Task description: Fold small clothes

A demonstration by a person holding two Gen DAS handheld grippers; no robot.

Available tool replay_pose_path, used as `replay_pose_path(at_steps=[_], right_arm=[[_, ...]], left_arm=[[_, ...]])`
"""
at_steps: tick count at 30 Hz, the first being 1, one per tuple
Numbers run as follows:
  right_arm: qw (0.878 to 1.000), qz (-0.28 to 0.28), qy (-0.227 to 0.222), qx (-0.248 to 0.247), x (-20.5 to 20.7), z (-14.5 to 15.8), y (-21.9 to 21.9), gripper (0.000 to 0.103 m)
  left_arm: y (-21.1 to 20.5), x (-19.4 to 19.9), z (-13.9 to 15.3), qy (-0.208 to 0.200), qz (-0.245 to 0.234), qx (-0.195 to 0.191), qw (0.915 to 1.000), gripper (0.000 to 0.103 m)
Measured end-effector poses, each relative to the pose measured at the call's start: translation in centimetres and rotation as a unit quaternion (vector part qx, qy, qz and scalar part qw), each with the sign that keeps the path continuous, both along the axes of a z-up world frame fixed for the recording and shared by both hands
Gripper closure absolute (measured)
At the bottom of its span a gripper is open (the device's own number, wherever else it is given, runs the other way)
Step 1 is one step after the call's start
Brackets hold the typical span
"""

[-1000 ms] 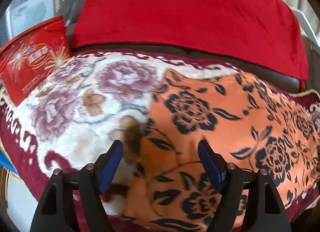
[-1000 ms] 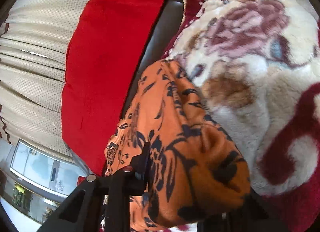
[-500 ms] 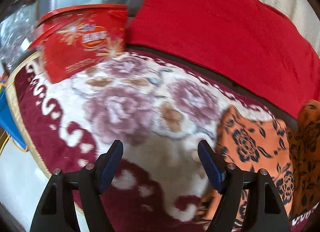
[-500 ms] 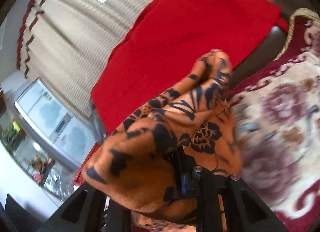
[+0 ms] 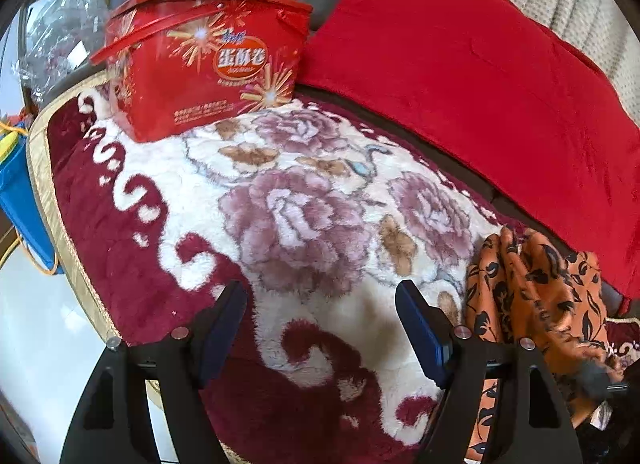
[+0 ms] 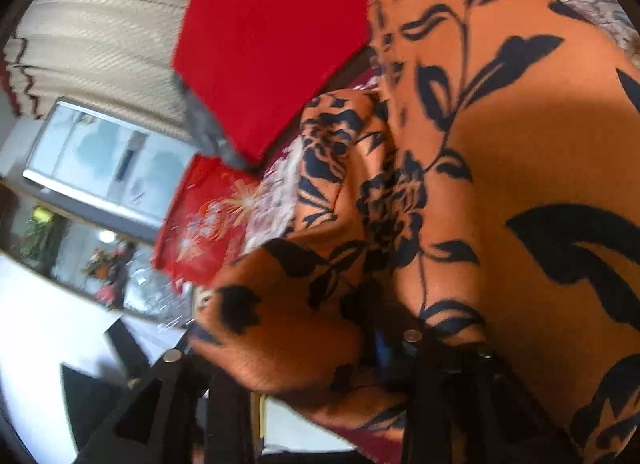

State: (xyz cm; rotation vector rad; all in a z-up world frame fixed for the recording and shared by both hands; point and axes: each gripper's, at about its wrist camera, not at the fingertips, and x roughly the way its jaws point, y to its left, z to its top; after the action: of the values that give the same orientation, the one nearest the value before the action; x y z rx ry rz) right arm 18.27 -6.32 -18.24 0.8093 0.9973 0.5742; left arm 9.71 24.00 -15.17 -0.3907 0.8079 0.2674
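Plush floral blanket (image 5: 280,199) in maroon and cream covers the seat, and it serves as the landmark: at its far left corner stands a red snack box (image 5: 208,63), behind its far edge lies a red cloth (image 5: 460,75), and on its right end the orange garment (image 5: 536,288) with black flowers sits bunched. Over the blanket's near edge the left hand-held gripper (image 5: 320,332) hangs with jaws wide apart and nothing between them. At the blanket's right end the right hand-held gripper (image 6: 304,360) has just been opening, with the orange garment (image 6: 480,183) draped over and between its fingers, so I cannot tell whether the pads press on it.
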Motion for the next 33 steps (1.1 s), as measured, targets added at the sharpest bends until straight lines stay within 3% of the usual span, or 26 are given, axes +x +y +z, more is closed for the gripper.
replay_pose_path(at_steps=[1,2,7,9,10,11,14,16,18,19,20,22,25,28,30,33], right_arm=[[0.999,0.019,-0.007,0.037,-0.2,0.4,-0.4,0.030],[0.997,0.033,-0.014,0.062,-0.2,0.7,-0.7,0.017],[0.990,0.076,-0.077,0.093,-2.4,3.1,-2.7,0.016],[0.990,0.047,-0.118,0.056,-3.7,4.5,-4.6,0.017],[0.991,0.033,-0.130,0.027,-4.2,5.0,-5.4,0.023],[0.990,0.022,-0.139,0.004,-4.4,5.3,-6.2,0.038],[0.987,-0.015,-0.144,-0.069,-4.6,5.4,-8.4,0.044],[0.990,-0.019,-0.123,-0.071,-4.0,4.4,-9.4,0.051],[0.994,-0.015,-0.079,-0.079,-3.6,2.8,-10.4,0.062],[0.995,-0.017,-0.061,-0.080,-3.2,1.9,-11.2,0.077],[0.996,-0.023,-0.049,-0.076,-3.0,0.7,-11.7,0.088],[0.998,-0.020,-0.036,-0.055,-2.6,0.1,-12.8,0.090],[0.997,-0.009,-0.048,-0.051,-1.6,2.1,-13.3,0.089],[0.993,-0.015,-0.087,-0.077,0.0,5.5,-12.9,0.085],[0.991,-0.023,-0.088,-0.094,2.0,6.8,-12.7,0.084],[0.985,-0.037,-0.080,-0.147,5.6,7.4,-11.7,0.085]], left_arm=[[-0.3,0.0,0.2,-0.003,-0.004,0.003,1.0000,0.025],[-0.6,0.1,0.3,-0.007,-0.008,0.006,0.9999,0.025],[-2.3,-0.4,1.7,-0.055,-0.037,0.006,0.9978,0.025],[-3.7,-0.4,2.1,-0.070,-0.064,0.007,0.9955,0.025],[-4.5,-0.4,2.2,-0.075,-0.082,0.009,0.9938,0.025],[-5.7,-0.3,2.2,-0.077,-0.108,0.016,0.9910,0.025],[-8.3,-0.1,1.6,-0.067,-0.155,0.024,0.9854,0.025],[-9.9,0.7,0.1,-0.028,-0.185,0.014,0.9822,0.025],[-11.0,1.9,-2.3,0.037,-0.192,0.029,0.9803,0.025],[-11.3,2.4,-3.6,0.067,-0.189,0.038,0.9790,0.023],[-11.1,2.5,-4.2,0.072,-0.183,0.028,0.9801,0.022],[-10.5,2.3,-4.0,0.062,-0.172,0.008,0.9832,0.021],[-10.5,2.0,-3.2,0.047,-0.175,0.018,0.9832,0.021],[-10.9,1.5,-2.0,0.019,-0.185,0.010,0.9826,0.021],[-11.1,1.3,-1.4,0.006,-0.191,0.015,0.9815,0.021],[-11.7,2.1,-2.0,0.020,-0.198,0.020,0.9797,0.021]])
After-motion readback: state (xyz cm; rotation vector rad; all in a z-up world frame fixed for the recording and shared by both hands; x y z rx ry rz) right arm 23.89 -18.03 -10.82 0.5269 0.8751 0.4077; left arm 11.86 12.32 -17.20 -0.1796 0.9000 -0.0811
